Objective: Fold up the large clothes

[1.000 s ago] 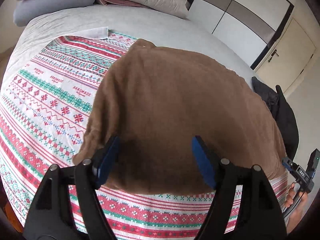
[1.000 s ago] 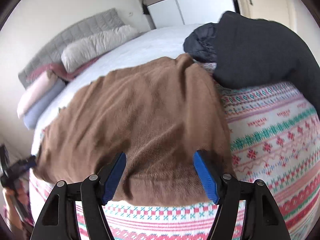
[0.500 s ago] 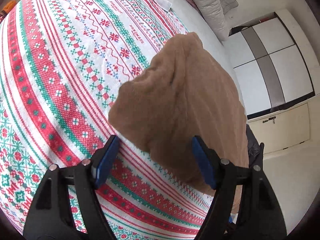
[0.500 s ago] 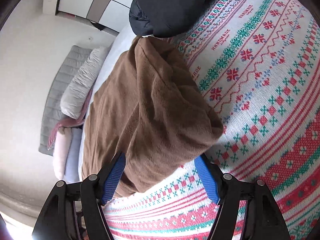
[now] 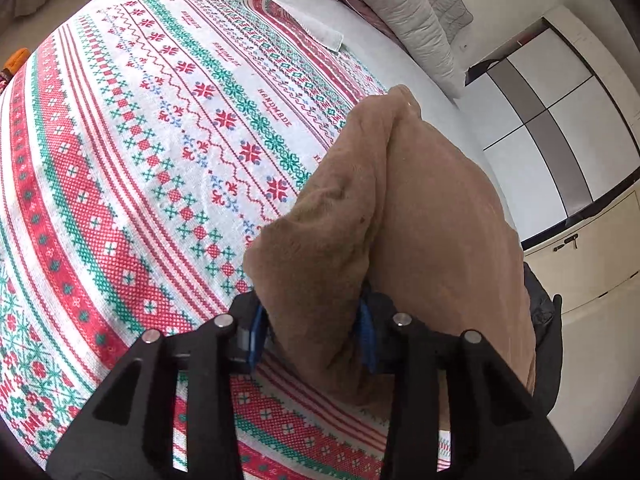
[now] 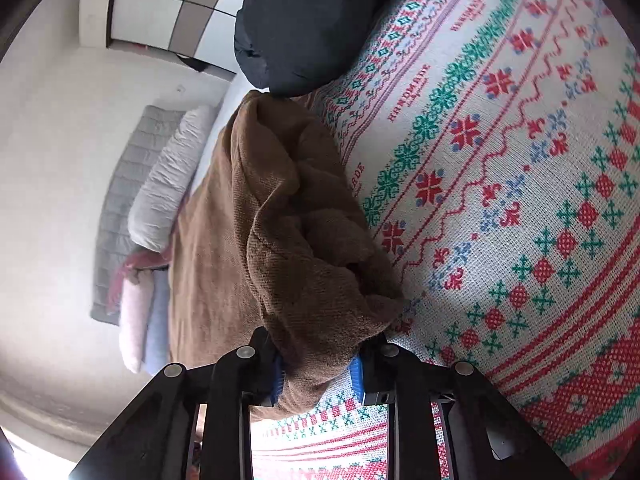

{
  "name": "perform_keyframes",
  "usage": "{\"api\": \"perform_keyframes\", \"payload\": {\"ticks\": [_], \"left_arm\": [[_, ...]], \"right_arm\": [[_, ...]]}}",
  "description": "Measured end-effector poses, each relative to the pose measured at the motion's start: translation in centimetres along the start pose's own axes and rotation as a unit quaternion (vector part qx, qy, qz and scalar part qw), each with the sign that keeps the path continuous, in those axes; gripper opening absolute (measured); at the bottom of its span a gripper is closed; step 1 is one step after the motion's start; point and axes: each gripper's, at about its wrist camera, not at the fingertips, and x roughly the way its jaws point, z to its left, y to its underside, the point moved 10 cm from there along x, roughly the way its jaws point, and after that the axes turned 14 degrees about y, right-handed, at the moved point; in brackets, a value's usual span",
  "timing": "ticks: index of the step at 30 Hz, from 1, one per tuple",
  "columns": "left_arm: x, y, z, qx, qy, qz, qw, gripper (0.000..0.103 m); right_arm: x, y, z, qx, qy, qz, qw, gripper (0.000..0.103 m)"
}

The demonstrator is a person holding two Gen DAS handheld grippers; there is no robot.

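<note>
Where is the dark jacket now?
In the right wrist view the dark jacket lies at the top, on the patterned blanket, touching the far end of the brown garment.

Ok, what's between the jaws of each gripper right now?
Brown sweater fabric in both: the left gripper pinches one bunched edge in the left wrist view, the right gripper another in the right wrist view.

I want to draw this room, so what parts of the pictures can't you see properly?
- Left wrist view: the left gripper has just closed on the brown sweater, which hides its blue pads.
- Right wrist view: the right gripper has closed likewise; the bunched sweater hides its collar and sleeves.
- The dark jacket is cut off by the top edge.
- The pillows are blurred.
</note>
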Motion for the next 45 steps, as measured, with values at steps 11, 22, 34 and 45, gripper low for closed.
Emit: {"api": "perform_keyframes", "payload": {"ticks": [11,22,34,45], "left_arm": [[-5.2,0.9,-4.5,0.143,-0.131,0.047,0.9800,0.080],[-8.2,12.8,-8.8,0.274,-0.152,0.115,0.9425,0.102],[-10.2,17.9,-14.8,0.361,-0.111,0.092,0.9215,0.102],[-10.1,18.1,-14.4,0.347,-0.115,0.093,0.9259,0.102]], "right_arm": [[-7.4,3.3,5.8,-0.151,0.159,-0.077,0.973,0.073],[-8.8,14.4,9.7,-0.307,0.256,-0.143,0.905,0.099],[-9.3,18.6,10.5,-0.370,0.279,-0.161,0.872,0.099],[-8.6,18.7,9.6,-0.349,0.278,-0.138,0.884,0.099]]}}
